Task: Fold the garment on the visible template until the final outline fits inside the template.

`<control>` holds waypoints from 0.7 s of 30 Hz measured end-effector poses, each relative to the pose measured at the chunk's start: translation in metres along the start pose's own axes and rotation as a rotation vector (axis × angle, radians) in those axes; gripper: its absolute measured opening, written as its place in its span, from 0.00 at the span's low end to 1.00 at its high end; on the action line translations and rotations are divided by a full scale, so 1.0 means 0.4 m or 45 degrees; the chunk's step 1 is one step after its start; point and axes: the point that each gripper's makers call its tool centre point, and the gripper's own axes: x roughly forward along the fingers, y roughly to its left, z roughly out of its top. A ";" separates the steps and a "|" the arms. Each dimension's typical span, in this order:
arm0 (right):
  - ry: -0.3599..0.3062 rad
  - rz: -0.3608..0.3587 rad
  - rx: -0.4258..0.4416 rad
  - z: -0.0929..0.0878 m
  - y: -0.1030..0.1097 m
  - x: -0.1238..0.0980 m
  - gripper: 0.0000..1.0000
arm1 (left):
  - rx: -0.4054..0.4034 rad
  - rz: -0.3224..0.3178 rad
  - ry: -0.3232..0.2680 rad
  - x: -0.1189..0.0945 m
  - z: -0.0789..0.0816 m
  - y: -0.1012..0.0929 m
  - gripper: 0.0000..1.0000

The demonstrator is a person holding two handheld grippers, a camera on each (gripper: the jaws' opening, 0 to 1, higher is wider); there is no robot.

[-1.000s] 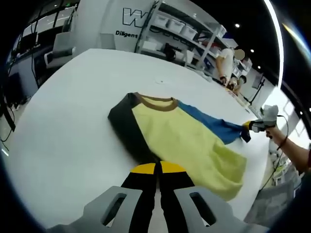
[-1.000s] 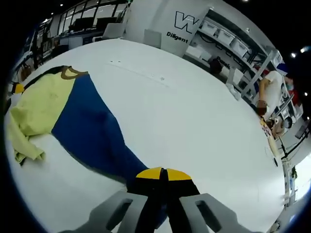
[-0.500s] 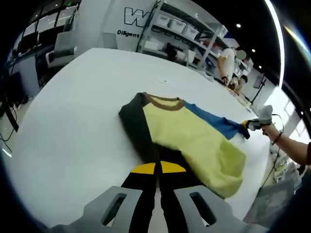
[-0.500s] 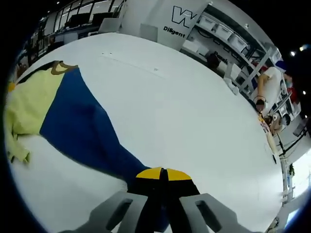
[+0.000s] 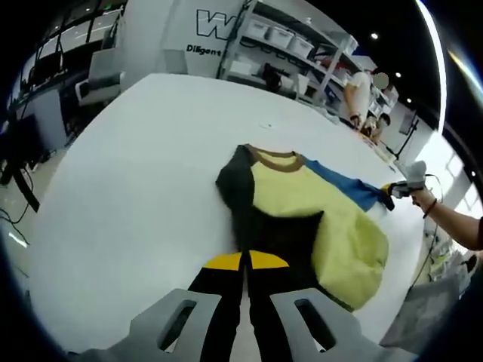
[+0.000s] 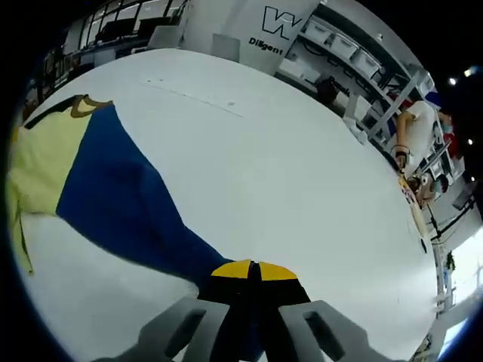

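Both grippers [image 5: 244,260] [image 6: 253,270] stretch the garment [image 5: 302,219] sleeve-to-sleeve between them.

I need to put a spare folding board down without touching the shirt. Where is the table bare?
The white table is bare between the blue sleeve and the shelving side, and on the black sleeve side toward the desks. It is crowded at the yellow body, where each hand-held gripper pinches a sleeve.
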 end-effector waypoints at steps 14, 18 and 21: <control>0.040 -0.009 -0.032 -0.018 -0.005 0.021 0.00 | 0.039 0.111 0.016 -0.018 0.027 0.108 0.00; 0.049 -0.017 -0.040 -0.022 -0.009 0.022 0.00 | 0.046 0.153 0.023 -0.021 0.038 0.147 0.00; 0.053 -0.020 -0.037 -0.025 -0.013 0.022 0.00 | 0.051 0.180 0.033 -0.022 0.044 0.172 0.00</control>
